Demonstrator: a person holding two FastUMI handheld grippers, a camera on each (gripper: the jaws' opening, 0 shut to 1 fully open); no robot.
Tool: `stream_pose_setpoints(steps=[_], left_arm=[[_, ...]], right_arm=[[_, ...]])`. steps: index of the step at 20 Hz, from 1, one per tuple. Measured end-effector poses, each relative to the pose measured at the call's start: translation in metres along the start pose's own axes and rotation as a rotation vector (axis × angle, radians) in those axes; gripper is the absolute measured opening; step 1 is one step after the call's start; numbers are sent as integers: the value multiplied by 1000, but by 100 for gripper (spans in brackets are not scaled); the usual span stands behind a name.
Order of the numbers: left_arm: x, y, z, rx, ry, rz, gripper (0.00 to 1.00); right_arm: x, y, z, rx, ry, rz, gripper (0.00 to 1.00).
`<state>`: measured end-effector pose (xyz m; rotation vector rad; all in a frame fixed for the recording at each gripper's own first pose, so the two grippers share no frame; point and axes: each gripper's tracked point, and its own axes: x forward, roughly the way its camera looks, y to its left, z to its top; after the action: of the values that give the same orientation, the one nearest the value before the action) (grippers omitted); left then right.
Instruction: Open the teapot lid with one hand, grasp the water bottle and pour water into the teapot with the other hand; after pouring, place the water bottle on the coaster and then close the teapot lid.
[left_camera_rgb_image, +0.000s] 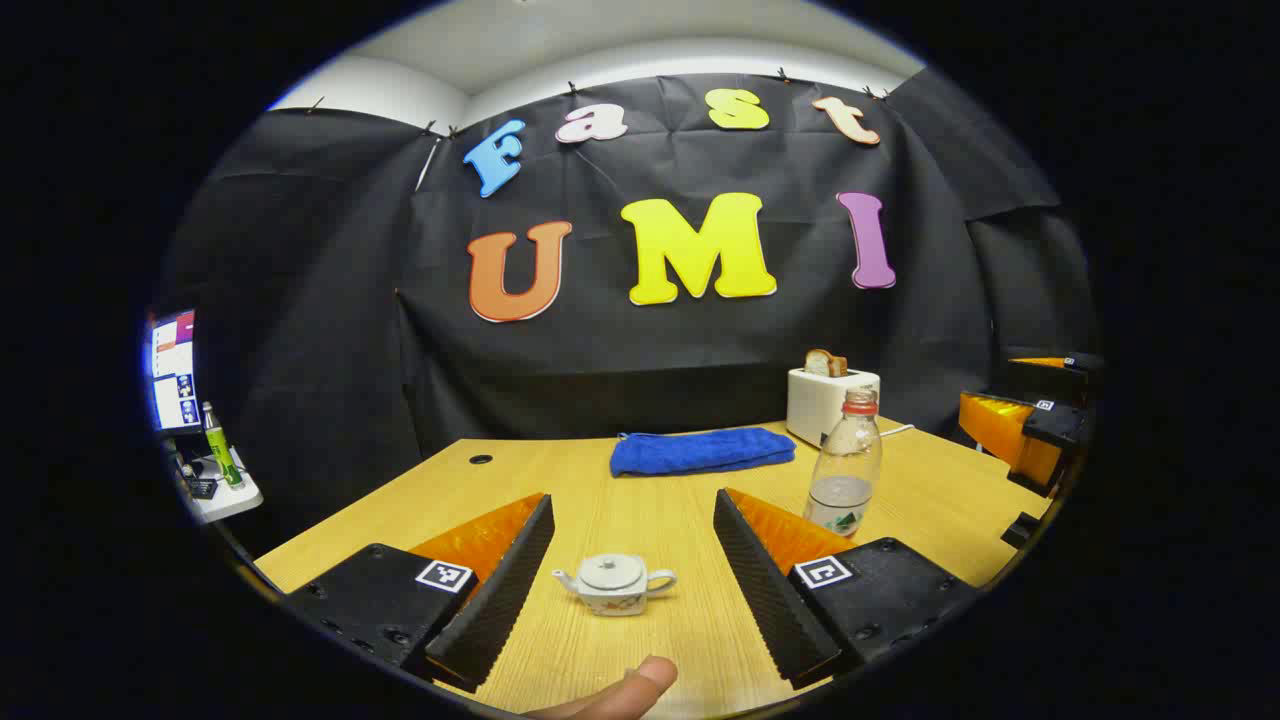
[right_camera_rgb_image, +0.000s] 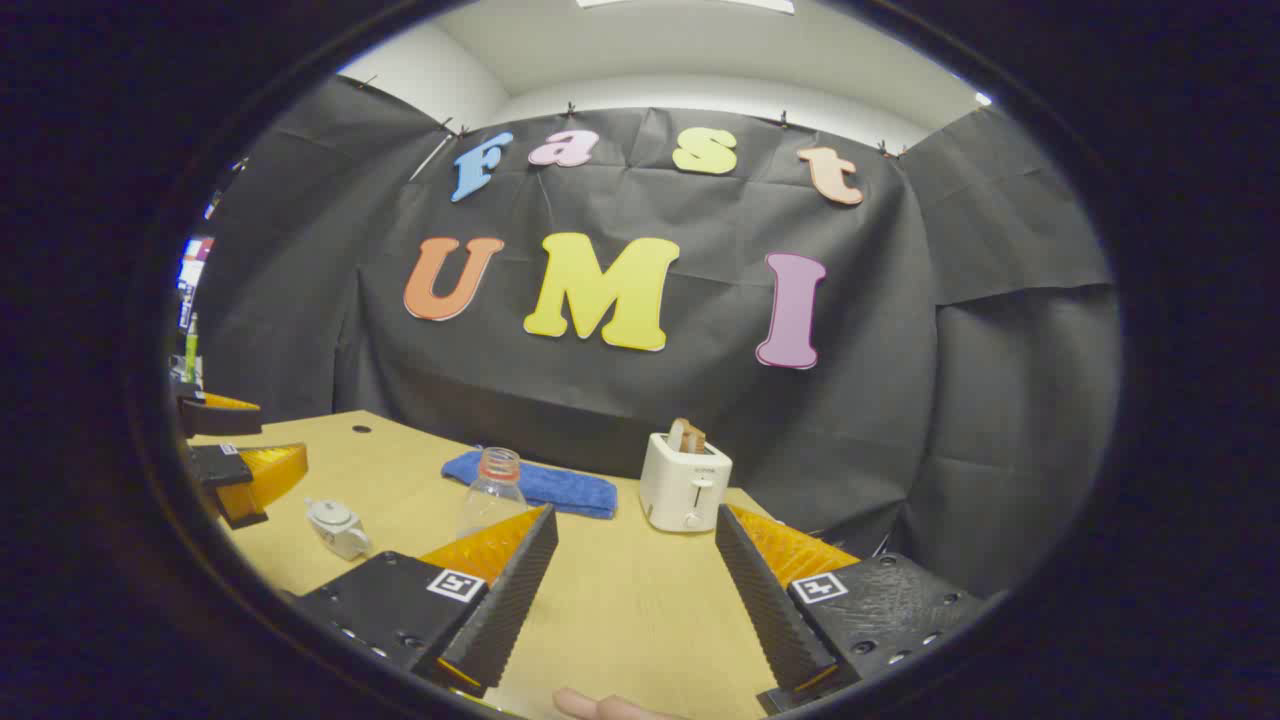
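Observation:
A small white teapot (left_camera_rgb_image: 615, 583) with its lid on stands on the wooden table (left_camera_rgb_image: 640, 520), ahead of my open left gripper (left_camera_rgb_image: 633, 497) and between the lines of its fingers, untouched. To its right stands a clear water bottle (left_camera_rgb_image: 845, 465) with a red top and a little water in it. In the right gripper view the bottle (right_camera_rgb_image: 492, 490) rises just behind the left finger of my open right gripper (right_camera_rgb_image: 636, 512), and the teapot (right_camera_rgb_image: 338, 527) sits farther left. Both grippers hold nothing.
A folded blue towel (left_camera_rgb_image: 700, 450) lies at the back of the table beside a white toaster (left_camera_rgb_image: 830, 400) with bread in it. The other gripper (left_camera_rgb_image: 1030, 430) hovers at the right edge. A thumb (left_camera_rgb_image: 620, 695) shows at the bottom. A side shelf (left_camera_rgb_image: 215, 480) stands far left.

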<state>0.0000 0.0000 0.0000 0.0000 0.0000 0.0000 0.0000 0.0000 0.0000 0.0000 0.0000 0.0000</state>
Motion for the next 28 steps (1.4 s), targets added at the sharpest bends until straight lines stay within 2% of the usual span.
stream_pose_setpoints(steps=[4, 18, 22, 25, 28], left_arm=[[-1, 10, -2, 3, 16, 16, 100], [16, 23, -7, -25, -3, 37, 100], [44, 29, -28, -40, -1, 37, 100], [64, 34, -46, -88, 8, 53, 100], [78, 30, -70, -109, 58, 37, 100]], right_arm=[[-7, 18, 4, 34, -5, 68, 95], [-6, 23, -1, -15, 8, 80, 97], [-4, 28, -3, -27, 8, 86, 97], [-2, 29, -6, -42, 9, 80, 97], [-1, 32, -6, -56, 9, 73, 95]])
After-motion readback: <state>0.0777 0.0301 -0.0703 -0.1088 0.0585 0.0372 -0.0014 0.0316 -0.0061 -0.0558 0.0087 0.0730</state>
